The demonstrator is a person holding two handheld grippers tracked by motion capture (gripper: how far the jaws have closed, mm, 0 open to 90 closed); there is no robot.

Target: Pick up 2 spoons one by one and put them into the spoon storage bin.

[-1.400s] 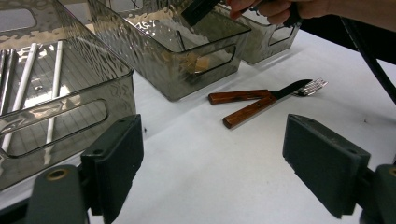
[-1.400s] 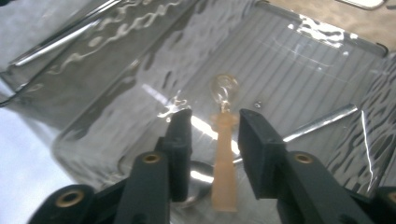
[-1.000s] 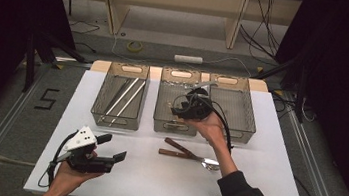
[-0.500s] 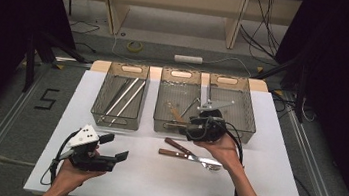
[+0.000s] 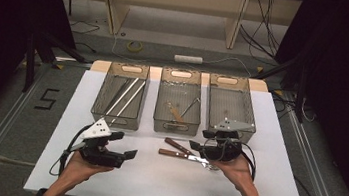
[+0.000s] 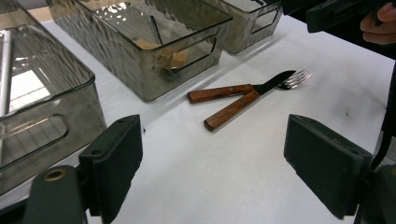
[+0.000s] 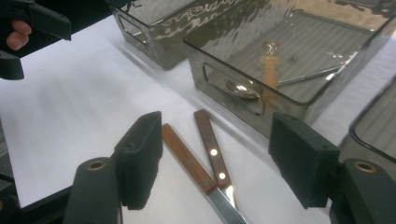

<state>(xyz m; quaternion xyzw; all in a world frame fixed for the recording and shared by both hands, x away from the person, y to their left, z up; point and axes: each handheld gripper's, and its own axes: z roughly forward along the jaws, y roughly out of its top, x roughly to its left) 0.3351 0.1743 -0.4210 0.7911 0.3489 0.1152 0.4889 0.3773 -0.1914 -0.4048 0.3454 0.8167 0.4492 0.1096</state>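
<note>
My right gripper (image 7: 212,158) has just been opening; its jaws stand spread and empty above the two wooden-handled knives (image 7: 205,156), which lie crossed on the white table (image 5: 152,181) before the middle bin (image 5: 178,103). My left gripper (image 6: 212,172) is open, empty, well apart.

Looked down and forward from above the near table edge — high view, far off. Rode low and close from about 7 o'clock and 5 o'clock in the gripper views — both shared the wooden-handled cutlery (image 6: 232,99) and the middle bin (image 7: 280,56).
</note>
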